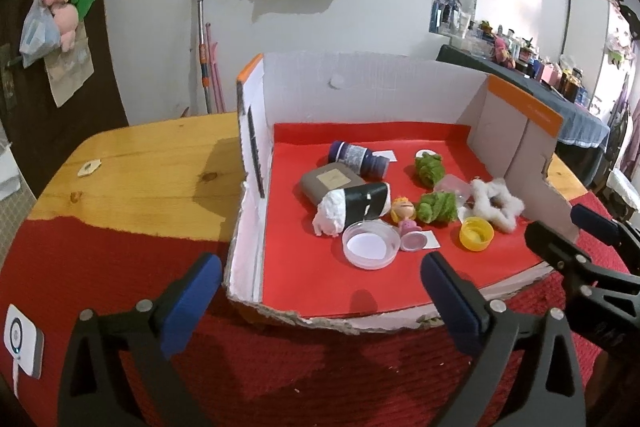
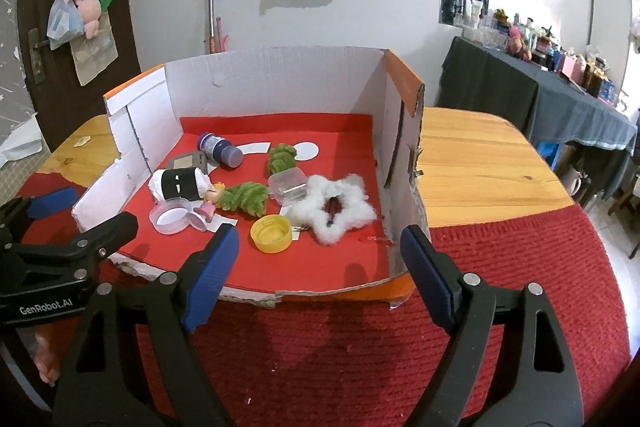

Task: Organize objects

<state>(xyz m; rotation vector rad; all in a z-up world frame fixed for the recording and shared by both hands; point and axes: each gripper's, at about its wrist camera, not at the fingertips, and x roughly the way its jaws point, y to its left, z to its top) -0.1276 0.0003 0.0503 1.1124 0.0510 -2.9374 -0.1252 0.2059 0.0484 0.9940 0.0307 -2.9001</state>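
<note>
A: Largest first. Wooden table, near half under a red cloth. On it a cardboard box, front wall torn away, floor lined red. Reads as a staging tray: low front gives both tools a way in.

B: Contents?

A: All loose on the box floor, clustered toward the front. White fluffy star, nearest the right wall. Black-and-white roll with white stuffing at its ends, leaning on a grey box. Purple bottle on its side behind them. Two green fuzzy pieces, one further back.

B: Smaller items?

A: Clear square tub, touching the star. Clear round lid with a white disc inside. Yellow cap, hollow side up. Little doll figure tipped over between lid and green piece. White paper markers on the floor, probably target spots; most stand uncovered, so sorting looks barely started.

B: Tools?

A: Left gripper and right gripper both spread wide, nothing between the pads, hovering over the cloth just outside the torn front edge. Yellow cap sits closest to the right one.
</note>
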